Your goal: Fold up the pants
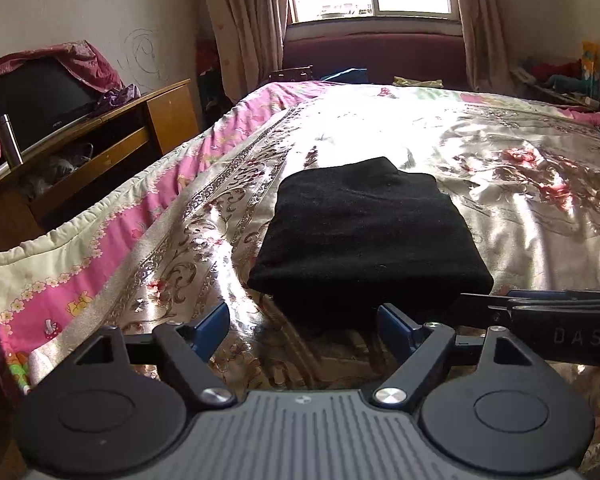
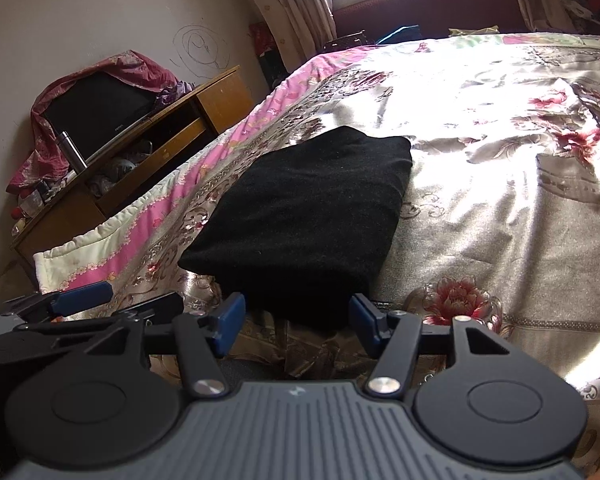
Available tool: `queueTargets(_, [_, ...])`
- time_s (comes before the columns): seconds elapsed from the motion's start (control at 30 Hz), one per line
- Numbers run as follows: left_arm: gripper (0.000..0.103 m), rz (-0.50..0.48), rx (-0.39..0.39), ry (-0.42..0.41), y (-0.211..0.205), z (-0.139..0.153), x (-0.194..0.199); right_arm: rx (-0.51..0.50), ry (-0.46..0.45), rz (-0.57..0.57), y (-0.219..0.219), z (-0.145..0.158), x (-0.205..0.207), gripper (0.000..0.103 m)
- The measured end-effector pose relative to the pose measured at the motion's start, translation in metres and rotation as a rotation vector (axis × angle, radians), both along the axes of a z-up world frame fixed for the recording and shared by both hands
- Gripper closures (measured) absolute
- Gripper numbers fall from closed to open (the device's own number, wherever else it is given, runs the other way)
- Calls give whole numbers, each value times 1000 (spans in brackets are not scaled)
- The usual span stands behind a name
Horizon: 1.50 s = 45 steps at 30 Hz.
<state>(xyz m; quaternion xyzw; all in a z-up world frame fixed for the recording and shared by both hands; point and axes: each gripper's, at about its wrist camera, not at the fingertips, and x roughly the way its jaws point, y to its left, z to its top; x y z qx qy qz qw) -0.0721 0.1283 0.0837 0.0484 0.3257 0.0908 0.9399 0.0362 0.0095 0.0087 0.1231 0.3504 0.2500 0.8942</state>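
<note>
Where the near edge of the folded black pants (image 1: 364, 232) drops behind the blue pads, it is hidden from both wrist views. One folded bundle is counted, laid near the bed's front edge on the floral satin bedspread (image 1: 520, 208). The left gripper (image 1: 304, 320) and right gripper (image 2: 296, 316) are each seen with jaws apart and nothing clamped. A cloth-draped television (image 1: 36, 100) and one steel flask (image 1: 8, 140) are seen on the wooden cabinet (image 1: 168, 116) beside the bed.

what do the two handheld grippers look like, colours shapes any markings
Both match: left gripper and right gripper have blue finger pads on black angled link arms with silver pivot screws, two round black discs and a ribbed grey body. Raised letters "DAS" mark the right one's side. No cables visible.
</note>
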Motion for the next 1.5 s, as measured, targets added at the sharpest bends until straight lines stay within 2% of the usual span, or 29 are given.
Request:
queueTargets(0.07, [8,2,28,-13,-4,8,-5,4,3,7,-1,2,0,44])
queueTargets(0.17, [1,0,25,-25,-11,18,-8,19,16,12,-7,3,-2,43])
queueTargets(0.3, [0,-5,11,-31,-21,22,-2,34,35,-21,-18,3,0,43])
queueTargets(0.43, [0,-23,-39,-18,-19,14,5,12,24,-56,-21,2,5,43])
queueTargets(0.57, [0,4,-99,28,-9,-2,18,-6,48,-80,-21,-6,7,43])
queueTargets(0.73, [0,35,-35,45,-13,-14,23,-40,68,-75,-14,-17,10,44])
queueTargets(0.93, [0,81,-78,97,-9,-24,31,-46,94,-56,-15,-24,11,44])
queueTargets(1.1, [0,97,-7,145,-16,-30,35,-72,69,-35,-10,-22,8,43])
queueTargets(1.2, [0,102,-11,142,-16,-29,34,-61,80,-35,-12,-23,9,43])
queueTargets(1.33, [0,101,-17,141,-16,-29,34,-62,83,-44,-16,-24,11,38])
queueTargets(1.5, [0,101,-23,135,-16,-29,34,-66,88,-45,-17,-25,12,38])
